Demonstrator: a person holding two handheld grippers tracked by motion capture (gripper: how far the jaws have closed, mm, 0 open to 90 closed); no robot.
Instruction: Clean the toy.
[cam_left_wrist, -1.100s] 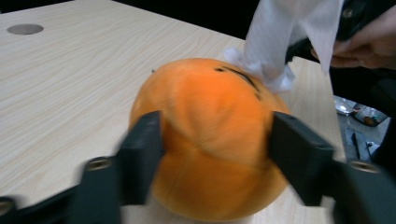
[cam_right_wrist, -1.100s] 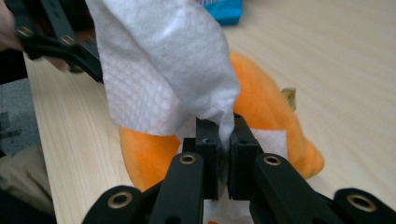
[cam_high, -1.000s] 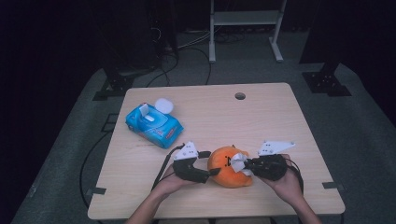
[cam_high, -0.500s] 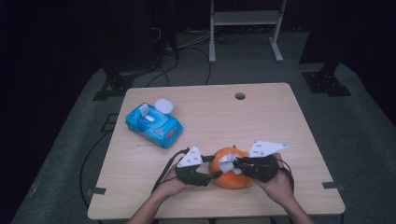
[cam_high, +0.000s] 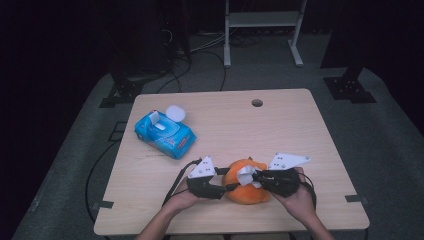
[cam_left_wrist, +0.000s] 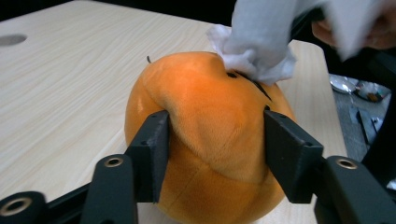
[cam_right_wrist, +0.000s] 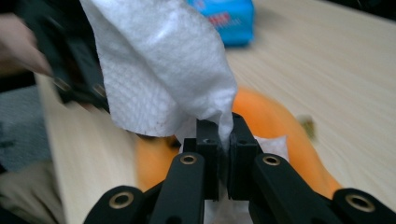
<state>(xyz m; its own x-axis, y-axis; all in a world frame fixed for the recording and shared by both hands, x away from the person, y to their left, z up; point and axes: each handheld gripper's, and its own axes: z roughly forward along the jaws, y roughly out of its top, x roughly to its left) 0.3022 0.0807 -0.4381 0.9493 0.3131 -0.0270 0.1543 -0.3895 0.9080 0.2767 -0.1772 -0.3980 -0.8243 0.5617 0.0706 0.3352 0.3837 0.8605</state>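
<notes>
While our left gripper (cam_left_wrist: 212, 158) has just been closing its fingers onto the orange plush toy (cam_left_wrist: 210, 140) on the counter (cam_high: 280, 125), our right gripper (cam_right_wrist: 223, 154), clamping a wet wipe (cam_right_wrist: 159, 70), has wiping left.

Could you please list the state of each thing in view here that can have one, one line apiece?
Orange plush toy: lying on the table, squeezed from both sides.
Left gripper: jaws have just been closing, pads pressing the orange plush toy.
Right gripper: jaws shut on the white wipe.
White wipe: crumpled, touching the top of the toy.
Blue wipes pack: lying flat, lid flipped open.
</notes>
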